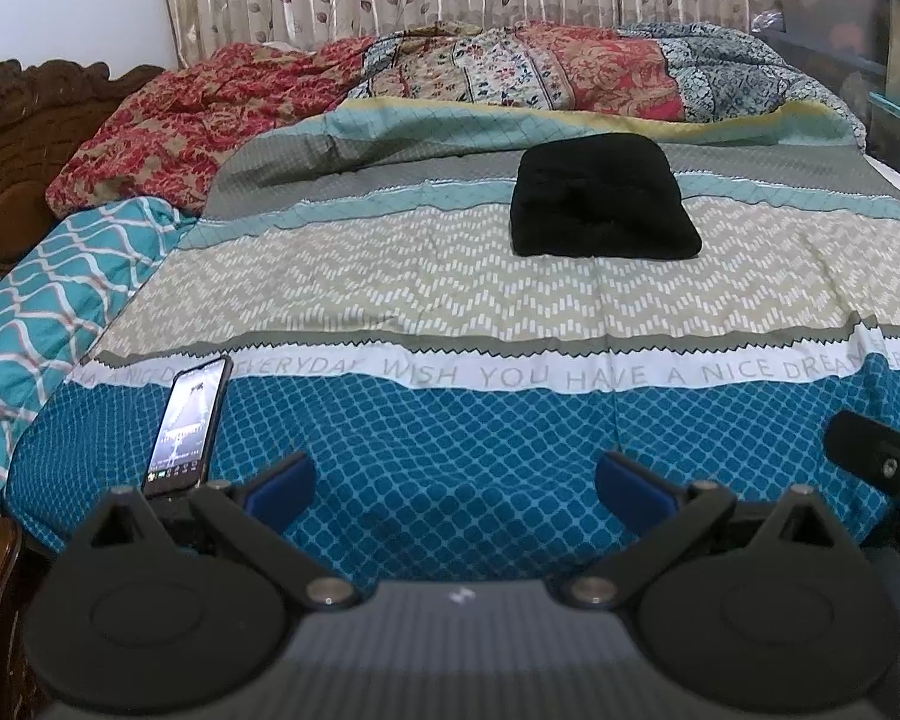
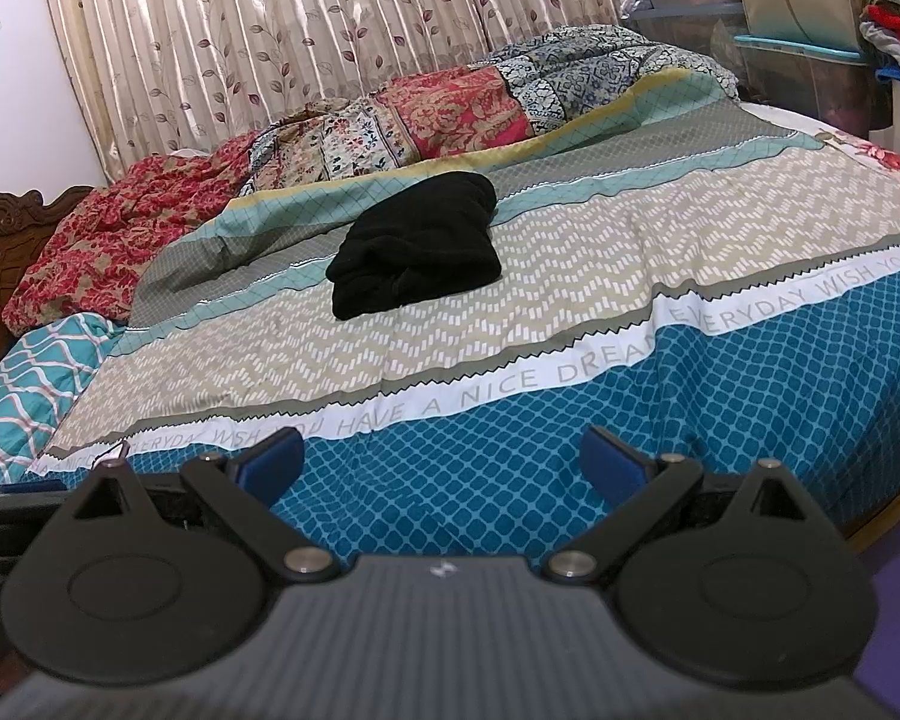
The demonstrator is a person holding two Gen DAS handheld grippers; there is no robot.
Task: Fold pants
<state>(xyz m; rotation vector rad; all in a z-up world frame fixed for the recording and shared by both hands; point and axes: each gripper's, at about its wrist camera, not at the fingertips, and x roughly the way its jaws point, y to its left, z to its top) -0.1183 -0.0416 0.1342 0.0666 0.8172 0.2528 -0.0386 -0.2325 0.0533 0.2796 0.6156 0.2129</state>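
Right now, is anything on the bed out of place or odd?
Mainly the phone: it lies screen lit near the bedspread's near left edge, close to the open left gripper. The black pants sit already folded mid-bed, their near edge slightly lumpy. The right gripper is open too, holding nothing.

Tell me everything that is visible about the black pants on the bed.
The black pants lie folded into a compact, roughly rectangular bundle, thick and soft-looking, perhaps knit or fleece. From the right wrist view the near edge shows rolled, layered folds and looks less tidy. The bundle rests flat on the patterned bedspread, across its grey, teal and beige zigzag bands, in front of the crumpled floral quilt. Nothing else touches it; both grippers are open and well back from it.
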